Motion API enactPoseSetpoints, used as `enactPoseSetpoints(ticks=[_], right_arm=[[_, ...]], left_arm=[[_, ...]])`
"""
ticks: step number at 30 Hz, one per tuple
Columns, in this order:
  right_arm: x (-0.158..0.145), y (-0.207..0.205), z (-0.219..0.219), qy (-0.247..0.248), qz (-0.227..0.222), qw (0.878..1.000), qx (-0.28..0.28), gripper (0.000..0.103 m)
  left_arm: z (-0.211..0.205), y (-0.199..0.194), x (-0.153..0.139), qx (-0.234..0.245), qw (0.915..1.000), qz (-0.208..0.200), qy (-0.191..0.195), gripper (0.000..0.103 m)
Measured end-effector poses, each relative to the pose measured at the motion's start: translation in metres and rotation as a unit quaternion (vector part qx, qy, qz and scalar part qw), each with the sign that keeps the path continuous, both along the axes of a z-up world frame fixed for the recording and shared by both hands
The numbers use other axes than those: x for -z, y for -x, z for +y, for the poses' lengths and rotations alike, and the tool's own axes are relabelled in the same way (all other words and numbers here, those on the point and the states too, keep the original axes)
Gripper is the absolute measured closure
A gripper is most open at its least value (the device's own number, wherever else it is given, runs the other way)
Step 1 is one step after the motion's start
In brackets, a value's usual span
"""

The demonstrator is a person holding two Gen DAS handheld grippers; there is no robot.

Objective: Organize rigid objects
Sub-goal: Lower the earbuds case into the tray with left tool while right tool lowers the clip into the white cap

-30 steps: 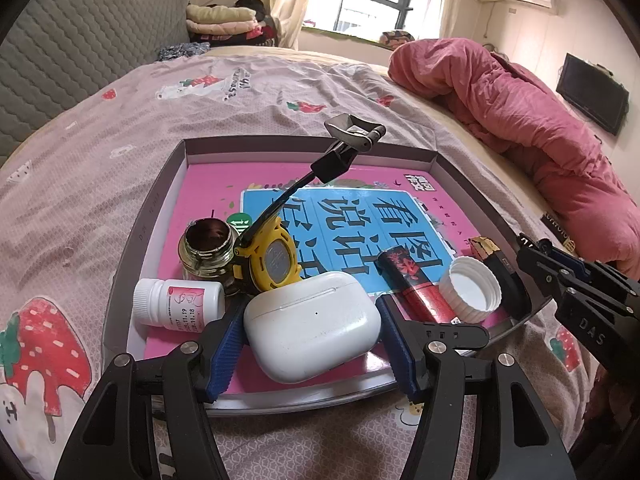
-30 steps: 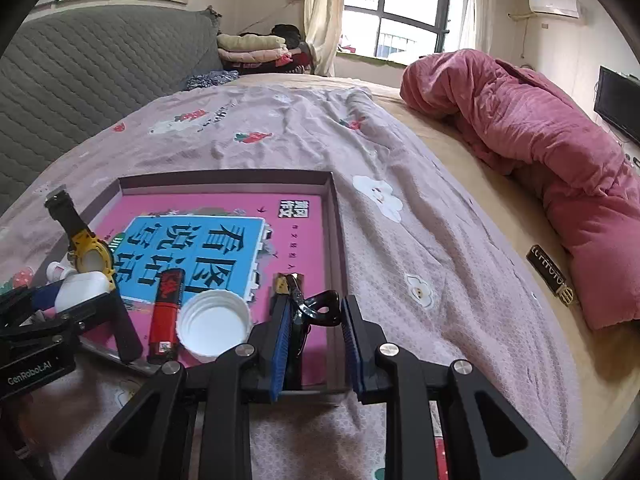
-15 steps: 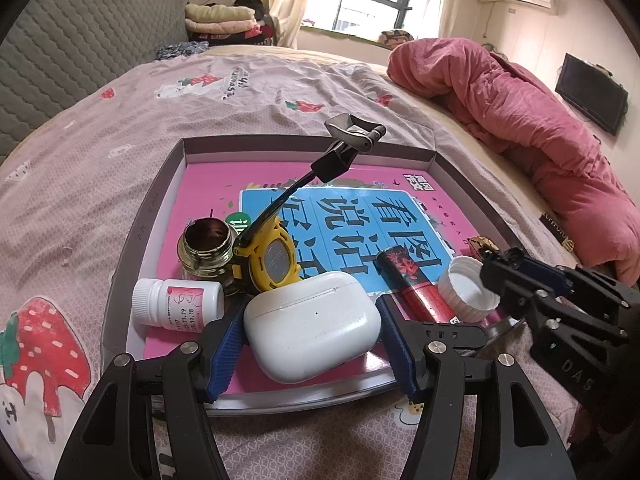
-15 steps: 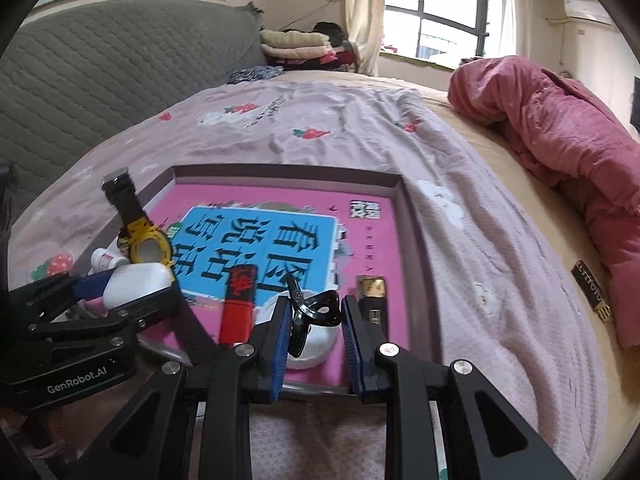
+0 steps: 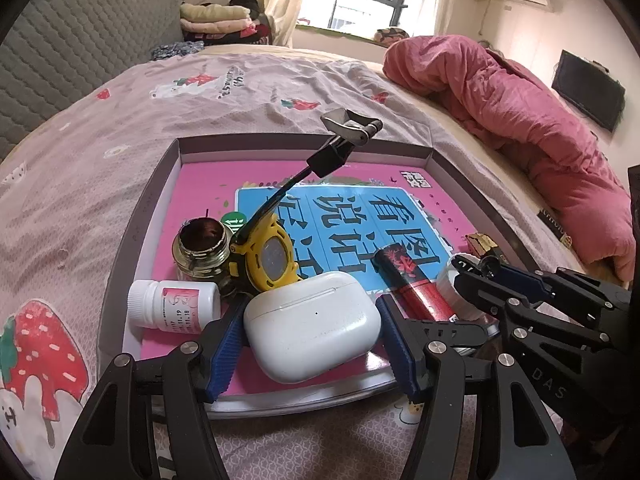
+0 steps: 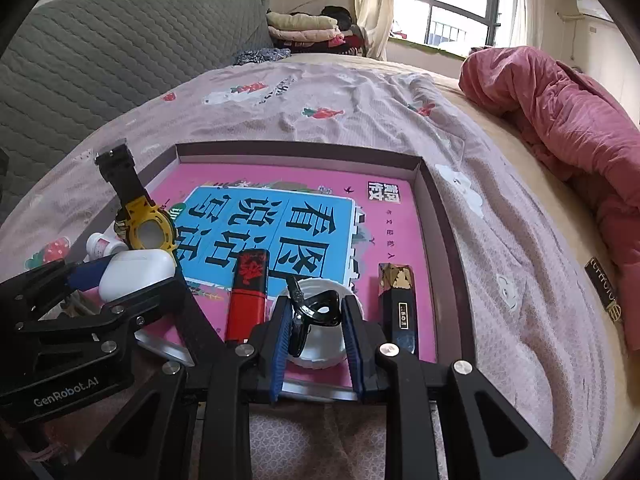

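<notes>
The right gripper (image 6: 316,320) is clamped on a small black clip (image 6: 314,310), held above the white bottle cap (image 6: 320,350) at the tray's (image 6: 438,208) near edge. The left gripper (image 5: 310,334) has its blue pads against the sides of a white earbud case (image 5: 310,326) at the near edge, beside the yellow watch (image 5: 268,258).

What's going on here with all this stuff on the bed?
A person is sorting small items into a shallow tray on the bed, using tongs in each hand. The left tongs bracket a white earbud case in the tray. The right tongs are shut on a small black clip, held over a white cap.
</notes>
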State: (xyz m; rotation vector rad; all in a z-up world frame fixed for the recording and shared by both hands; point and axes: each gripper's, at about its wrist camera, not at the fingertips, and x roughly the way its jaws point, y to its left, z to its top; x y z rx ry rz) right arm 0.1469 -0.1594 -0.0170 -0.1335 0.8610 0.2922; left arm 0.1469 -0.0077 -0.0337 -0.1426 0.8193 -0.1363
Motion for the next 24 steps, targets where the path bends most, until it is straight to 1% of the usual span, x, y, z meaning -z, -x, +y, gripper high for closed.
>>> enactPoseSetpoints(ticks=[5, 15, 24], right_arm=[[0.0015, -0.0049, -0.0006, 0.000, 0.008, 1.000, 0.004, 0.077], [0.0034, -0.0090, -0.0009, -0.004, 0.020, 1.000, 0.007, 0.077], [0.0031, -0.0069, -0.0039, -0.013, 0.020, 1.000, 0.011, 0.077]], left_arm=[[-0.0022, 0.0005, 0.0012, 0.003, 1.0000, 0.001, -0.008, 0.038], [-0.0014, 0.0001, 0.0015, 0.003, 1.0000, 0.003, -0.008, 0.038], [-0.0013, -0.0008, 0.0019, 0.003, 1.0000, 0.003, -0.009, 0.038]])
